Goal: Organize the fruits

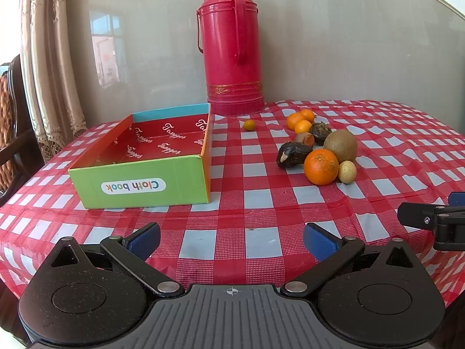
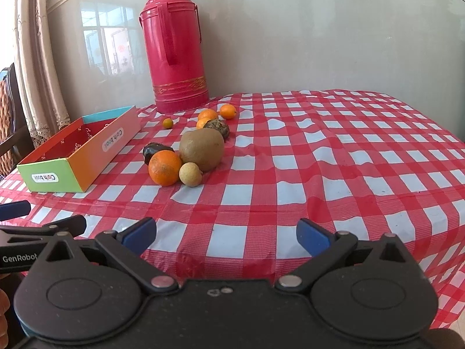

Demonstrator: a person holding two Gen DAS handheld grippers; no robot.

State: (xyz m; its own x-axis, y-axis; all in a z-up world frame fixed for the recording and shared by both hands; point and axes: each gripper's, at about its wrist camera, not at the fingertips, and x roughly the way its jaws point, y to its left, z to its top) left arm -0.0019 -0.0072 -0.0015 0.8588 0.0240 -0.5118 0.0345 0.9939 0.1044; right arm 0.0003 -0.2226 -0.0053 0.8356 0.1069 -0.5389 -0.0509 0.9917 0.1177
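Observation:
A cluster of fruit lies on the checked tablecloth: a big orange (image 1: 321, 166) (image 2: 164, 167), a brown kiwi (image 1: 340, 145) (image 2: 201, 150), a small pale longan (image 1: 347, 171) (image 2: 190, 174), dark wrinkled fruits (image 1: 292, 153) (image 2: 217, 126), small tangerines (image 1: 300, 119) (image 2: 216, 113) and a lone kumquat (image 1: 249, 125) (image 2: 167, 123). An open, empty "Cloth book" box (image 1: 139, 184) (image 2: 75, 160) stands left of them. My left gripper (image 1: 231, 241) is open near the front edge. My right gripper (image 2: 226, 235) is open, also short of the fruit.
A tall red thermos (image 1: 231, 46) (image 2: 174, 49) stands at the back against the wall. The right gripper's side shows at the right edge of the left wrist view (image 1: 430, 218). A curtain and a chair (image 1: 11, 133) are at the left.

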